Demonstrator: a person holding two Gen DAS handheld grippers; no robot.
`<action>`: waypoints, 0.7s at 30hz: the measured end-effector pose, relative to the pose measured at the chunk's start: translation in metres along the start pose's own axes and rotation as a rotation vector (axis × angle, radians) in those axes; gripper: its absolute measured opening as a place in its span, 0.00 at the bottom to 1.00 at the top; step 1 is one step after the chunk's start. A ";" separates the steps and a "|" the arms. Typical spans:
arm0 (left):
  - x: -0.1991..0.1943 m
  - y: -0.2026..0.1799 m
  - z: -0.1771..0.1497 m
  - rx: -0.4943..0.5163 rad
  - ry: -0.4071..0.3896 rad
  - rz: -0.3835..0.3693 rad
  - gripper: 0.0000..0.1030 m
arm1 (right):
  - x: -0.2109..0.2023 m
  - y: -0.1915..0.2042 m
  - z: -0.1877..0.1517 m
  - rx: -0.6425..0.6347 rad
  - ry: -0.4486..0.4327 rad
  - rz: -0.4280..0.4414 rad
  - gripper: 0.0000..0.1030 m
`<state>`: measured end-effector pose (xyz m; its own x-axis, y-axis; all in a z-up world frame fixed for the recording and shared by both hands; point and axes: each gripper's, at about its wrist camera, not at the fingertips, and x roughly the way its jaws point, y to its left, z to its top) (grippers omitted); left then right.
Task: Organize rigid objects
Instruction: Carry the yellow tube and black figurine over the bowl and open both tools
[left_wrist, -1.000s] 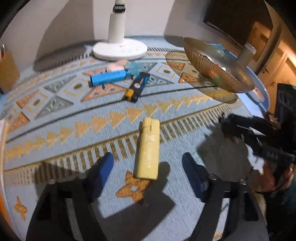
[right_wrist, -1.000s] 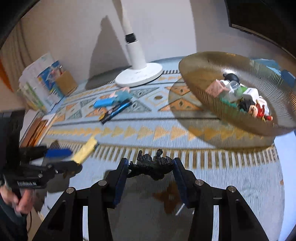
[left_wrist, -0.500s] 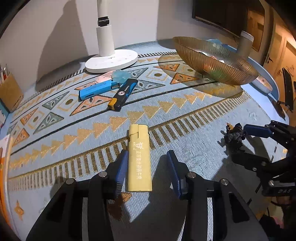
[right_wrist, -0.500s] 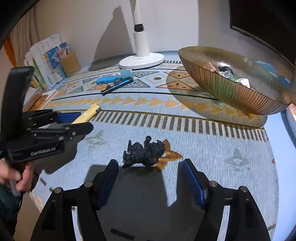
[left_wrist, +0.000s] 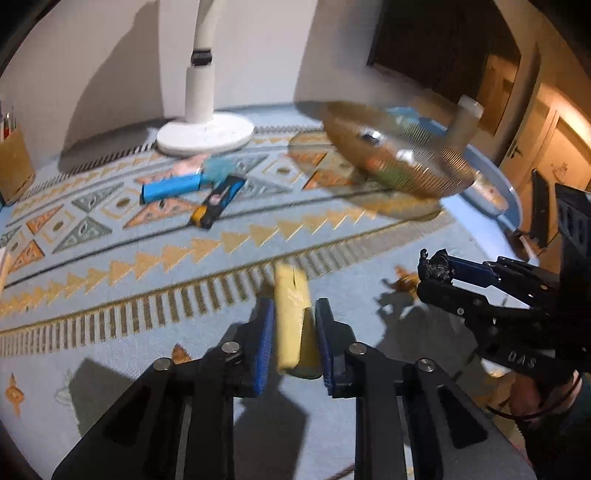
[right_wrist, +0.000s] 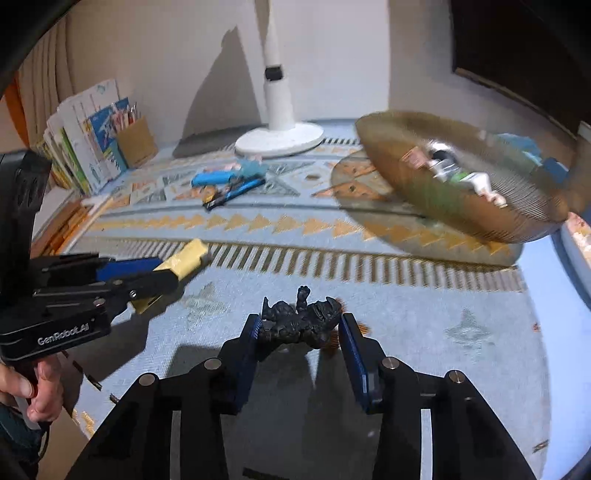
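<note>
A pale plaster wall (right_wrist: 166, 55) is crossed by hard shadows. A white round-based lamp stand (left_wrist: 205, 133) is set on a light-blue woven cloth with orange triangles (left_wrist: 110, 258). Warm light is seen on a wooden door (left_wrist: 532, 147).

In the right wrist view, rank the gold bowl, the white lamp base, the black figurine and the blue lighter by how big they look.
Largest to smallest as they appear:
1. gold bowl
2. white lamp base
3. black figurine
4. blue lighter
The figurine sits nearest the camera, so its lead over the lighter is unsure.
</note>
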<state>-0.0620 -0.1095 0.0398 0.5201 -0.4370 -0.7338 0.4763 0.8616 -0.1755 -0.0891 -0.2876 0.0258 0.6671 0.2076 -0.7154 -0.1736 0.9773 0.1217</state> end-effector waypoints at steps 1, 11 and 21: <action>-0.005 -0.003 0.004 0.000 -0.015 -0.009 0.14 | -0.005 -0.004 0.002 0.009 -0.011 0.003 0.41; 0.020 -0.015 0.005 0.048 0.152 -0.041 0.56 | -0.038 -0.056 0.002 0.102 -0.054 -0.007 0.41; 0.031 -0.055 0.002 0.179 0.145 0.099 0.20 | -0.030 -0.059 -0.011 0.126 -0.036 0.011 0.41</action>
<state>-0.0708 -0.1714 0.0279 0.4693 -0.2998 -0.8306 0.5527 0.8333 0.0115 -0.1068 -0.3519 0.0322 0.6917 0.2179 -0.6886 -0.0901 0.9720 0.2171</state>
